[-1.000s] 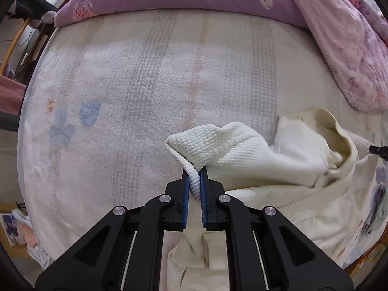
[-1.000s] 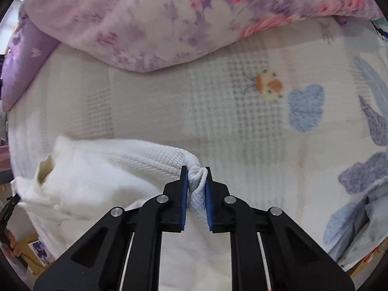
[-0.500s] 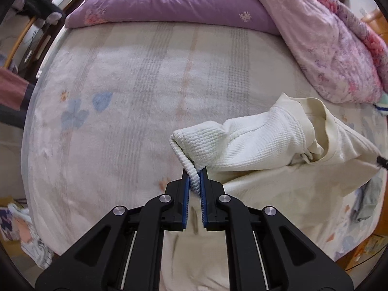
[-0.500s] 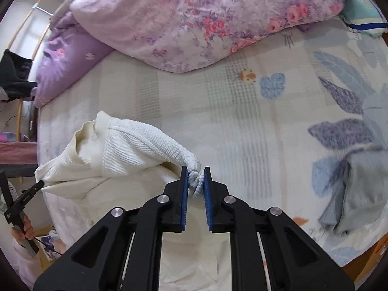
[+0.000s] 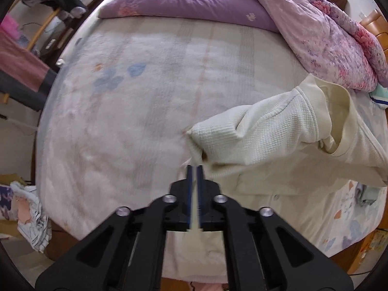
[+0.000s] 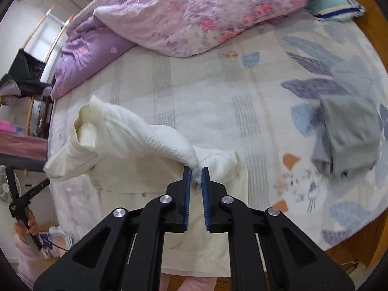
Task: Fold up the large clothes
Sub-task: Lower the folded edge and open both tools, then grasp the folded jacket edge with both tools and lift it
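Note:
A cream waffle-knit top hangs between my two grippers above the bed, its lower part draping down over the bed's near edge. My left gripper is shut on the top's left shoulder corner. My right gripper is shut on the top's right shoulder corner. The neck opening faces up between them. In the right wrist view the other hand-held gripper shows at the far left.
The bed has a pale sheet with blue flower prints. A purple and pink floral duvet is heaped at the far side. A folded grey garment lies on the right. A clothes rack and clutter stand left of the bed.
Both grippers have risen and pulled back from the bed with the top in them. The top now hangs higher and more of the bed shows.

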`<move>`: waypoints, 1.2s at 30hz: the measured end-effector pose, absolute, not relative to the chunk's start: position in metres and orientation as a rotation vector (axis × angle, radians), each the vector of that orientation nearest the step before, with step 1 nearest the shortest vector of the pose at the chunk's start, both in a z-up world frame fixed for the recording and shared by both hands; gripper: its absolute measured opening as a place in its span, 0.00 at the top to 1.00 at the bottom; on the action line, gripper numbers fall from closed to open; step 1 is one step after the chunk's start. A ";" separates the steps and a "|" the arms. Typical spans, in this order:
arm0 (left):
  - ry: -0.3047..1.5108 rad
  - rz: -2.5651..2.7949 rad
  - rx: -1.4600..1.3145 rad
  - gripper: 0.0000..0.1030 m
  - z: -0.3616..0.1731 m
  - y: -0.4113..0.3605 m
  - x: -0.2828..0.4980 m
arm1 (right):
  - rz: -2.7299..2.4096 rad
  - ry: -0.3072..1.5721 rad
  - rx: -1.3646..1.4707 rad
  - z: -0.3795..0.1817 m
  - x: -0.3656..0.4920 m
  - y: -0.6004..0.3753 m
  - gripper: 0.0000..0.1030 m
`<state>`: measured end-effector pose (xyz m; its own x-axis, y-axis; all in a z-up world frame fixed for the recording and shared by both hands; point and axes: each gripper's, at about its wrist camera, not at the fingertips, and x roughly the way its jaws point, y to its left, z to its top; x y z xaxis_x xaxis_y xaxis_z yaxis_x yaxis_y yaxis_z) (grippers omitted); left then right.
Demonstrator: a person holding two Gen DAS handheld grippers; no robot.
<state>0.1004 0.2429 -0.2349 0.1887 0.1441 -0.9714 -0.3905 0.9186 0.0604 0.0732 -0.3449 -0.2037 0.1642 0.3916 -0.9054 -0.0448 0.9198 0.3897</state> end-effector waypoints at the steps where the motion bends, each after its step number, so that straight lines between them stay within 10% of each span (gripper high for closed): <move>1: 1.327 0.383 -0.254 0.99 -0.234 0.247 0.089 | 0.323 1.390 0.338 -0.206 0.062 -0.349 1.00; 9: 1.478 0.379 -0.388 0.98 -0.288 0.269 0.052 | 0.260 1.519 0.470 -0.245 0.022 -0.356 0.95; 12: 1.553 0.370 -0.403 0.45 -0.318 0.278 0.072 | 0.280 1.556 0.390 -0.257 0.050 -0.325 0.72; 14: 1.522 0.328 -0.432 0.37 -0.328 0.279 0.090 | 0.314 1.557 0.344 -0.264 0.069 -0.304 0.30; 17: 1.555 0.199 -0.498 0.20 -0.355 0.267 0.112 | 0.335 1.522 0.176 -0.286 0.089 -0.265 0.23; 24: 1.563 0.262 -0.567 0.31 -0.420 0.256 0.141 | 0.362 1.545 -0.132 -0.371 0.095 -0.206 0.26; 26: 1.586 0.327 -0.474 0.87 -0.430 0.252 0.149 | 0.346 1.582 -0.174 -0.395 0.096 -0.204 0.85; 36: 1.566 0.258 -0.311 0.89 -0.361 0.233 0.098 | 0.346 1.530 -0.068 -0.328 0.066 -0.258 0.93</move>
<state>0.0979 0.2327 -0.3607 -0.0076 -0.0355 -0.9993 -0.3543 0.9346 -0.0305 0.0665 -0.2583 -0.3280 0.0026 0.1781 -0.9840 -0.2623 0.9497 0.1712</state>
